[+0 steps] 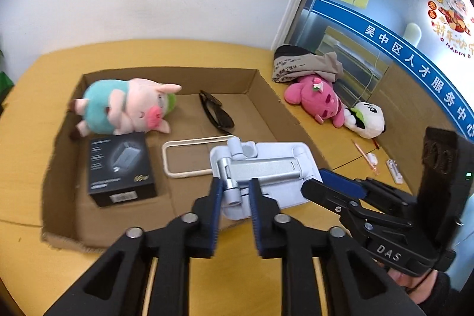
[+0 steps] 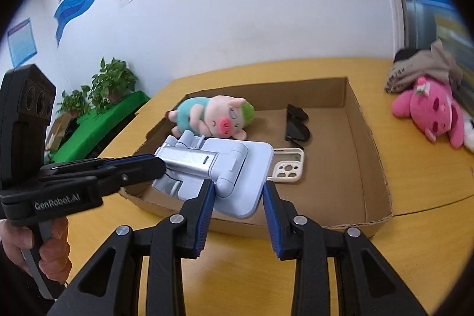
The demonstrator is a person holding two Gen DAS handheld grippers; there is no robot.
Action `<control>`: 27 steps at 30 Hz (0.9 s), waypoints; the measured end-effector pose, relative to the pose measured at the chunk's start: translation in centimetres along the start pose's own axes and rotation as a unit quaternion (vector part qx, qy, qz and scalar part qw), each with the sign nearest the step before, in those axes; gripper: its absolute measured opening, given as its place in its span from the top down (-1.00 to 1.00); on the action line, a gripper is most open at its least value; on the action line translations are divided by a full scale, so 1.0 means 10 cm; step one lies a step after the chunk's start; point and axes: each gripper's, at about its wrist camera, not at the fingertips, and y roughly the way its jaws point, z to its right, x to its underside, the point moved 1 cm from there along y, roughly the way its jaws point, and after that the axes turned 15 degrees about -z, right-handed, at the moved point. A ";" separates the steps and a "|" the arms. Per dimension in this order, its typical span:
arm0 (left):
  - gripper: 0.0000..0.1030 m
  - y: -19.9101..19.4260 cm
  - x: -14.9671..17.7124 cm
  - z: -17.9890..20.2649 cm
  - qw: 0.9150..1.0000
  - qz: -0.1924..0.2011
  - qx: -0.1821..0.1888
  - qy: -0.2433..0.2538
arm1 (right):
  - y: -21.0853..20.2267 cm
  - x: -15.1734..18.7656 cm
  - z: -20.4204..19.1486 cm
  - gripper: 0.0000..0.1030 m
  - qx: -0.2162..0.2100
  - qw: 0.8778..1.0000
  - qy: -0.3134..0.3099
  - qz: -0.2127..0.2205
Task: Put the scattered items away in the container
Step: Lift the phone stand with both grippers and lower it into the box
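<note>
A light blue folding phone stand [image 1: 260, 168] is held over the front edge of the open cardboard box [image 1: 166, 76]. My left gripper [image 1: 235, 185] is shut on its silver arm. My right gripper [image 2: 238, 191] is shut on the stand's [image 2: 225, 168] base plate; it also shows in the left wrist view [image 1: 331, 185]. Inside the box [image 2: 370, 144] lie a pig plush [image 1: 130, 108], black sunglasses [image 1: 216, 111], a cream phone case [image 1: 189, 159] and a black charger box [image 1: 121, 168].
On the yellow table [image 1: 320, 108] right of the box lie a pink plush [image 1: 320, 99], a panda plush [image 1: 367, 120], a folded cloth bag [image 1: 302, 64], a pink pen [image 1: 364, 156] and a small white item [image 1: 394, 168]. Potted plants [image 2: 109, 85] stand far left.
</note>
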 end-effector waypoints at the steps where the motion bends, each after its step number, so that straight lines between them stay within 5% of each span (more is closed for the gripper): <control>1: 0.76 0.07 -0.04 -0.02 1.000 -0.006 0.002 -0.003 | 0.05 -0.02 0.07 0.38 -0.004 1.000 0.008 -0.006; 8: 0.76 0.60 -0.11 -0.18 0.998 -0.056 -0.006 -0.029 | 0.55 -0.05 0.34 0.38 -0.011 0.997 0.034 -0.063; 27: 0.76 1.07 -0.20 -0.70 0.986 -0.134 -0.008 -0.101 | 1.24 -0.28 0.34 0.38 -0.014 0.984 0.020 -0.178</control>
